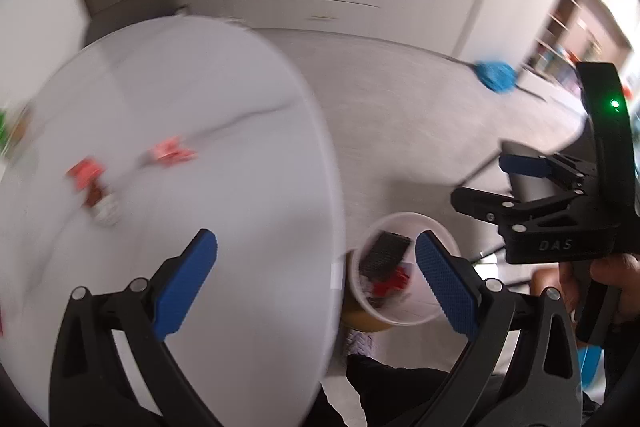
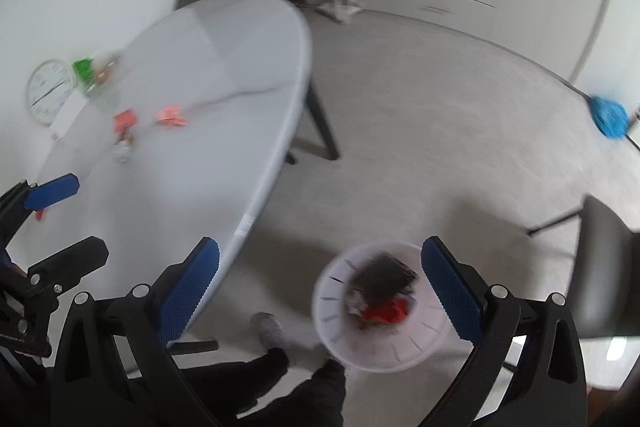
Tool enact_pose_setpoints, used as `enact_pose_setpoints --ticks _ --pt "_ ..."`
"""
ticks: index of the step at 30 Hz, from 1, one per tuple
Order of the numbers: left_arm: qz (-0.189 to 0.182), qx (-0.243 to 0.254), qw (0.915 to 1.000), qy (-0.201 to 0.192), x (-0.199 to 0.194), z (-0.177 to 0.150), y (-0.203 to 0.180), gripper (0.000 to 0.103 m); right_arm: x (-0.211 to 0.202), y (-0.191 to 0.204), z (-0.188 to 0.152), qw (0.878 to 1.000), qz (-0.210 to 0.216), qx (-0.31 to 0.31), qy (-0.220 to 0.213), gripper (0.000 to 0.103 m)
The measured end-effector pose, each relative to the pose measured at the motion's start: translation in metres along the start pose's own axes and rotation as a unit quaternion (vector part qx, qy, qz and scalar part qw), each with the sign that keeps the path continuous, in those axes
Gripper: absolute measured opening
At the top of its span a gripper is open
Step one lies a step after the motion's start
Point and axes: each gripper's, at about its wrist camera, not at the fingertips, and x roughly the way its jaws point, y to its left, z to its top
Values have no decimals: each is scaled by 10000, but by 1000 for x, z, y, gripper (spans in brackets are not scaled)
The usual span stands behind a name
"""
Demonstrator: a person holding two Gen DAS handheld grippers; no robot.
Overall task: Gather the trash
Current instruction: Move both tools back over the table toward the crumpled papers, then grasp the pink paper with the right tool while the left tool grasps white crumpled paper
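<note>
Left wrist view: my left gripper (image 1: 316,285) gapes empty; red wrappers (image 1: 170,153) lie well ahead on the white table (image 1: 240,107).

Right wrist view: my right gripper (image 2: 320,291) is spread, holding nothing, above the wastebasket (image 2: 360,347). Blur could spoil my aim.

You have two red wrappers (image 2: 125,121) (image 2: 172,116) and one crumpled brown-and-white scrap (image 2: 123,150) on one surface (image 2: 224,75), plus one white bin (image 2: 380,347) and one blue mop (image 2: 609,115).
</note>
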Motion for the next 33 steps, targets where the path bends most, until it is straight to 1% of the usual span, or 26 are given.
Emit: enact_pose_setpoints --ticks 3,8,12,15,20,26,30,33 --pt "272 -403 9988 -36 -9 -8 38 95 11 31 15 9995 193 -244 34 100" --pt "747 -984 9922 -159 -23 -24 96 95 37 83 40 9960 500 -716 168 100" --pt "948 -1405 9855 -117 -24 -33 134 95 63 121 61 9921 599 -1074 250 100" --pt "999 -1638 9814 -49 -18 -37 156 95 87 149 78 9893 693 -1249 310 100" --pt "1011 -1812 9782 31 0 -39 184 95 123 174 98 9861 640 -1473 423 100" --pt "998 -2032 9739 192 28 -36 211 95 162 187 114 9833 568 -1621 595 100" --pt "1040 -2137 9709 282 47 -30 224 95 188 196 123 9800 477 -1788 727 92" --pt "1118 -2190 9687 345 63 -27 234 95 203 200 127 9772 441 -1907 826 84"
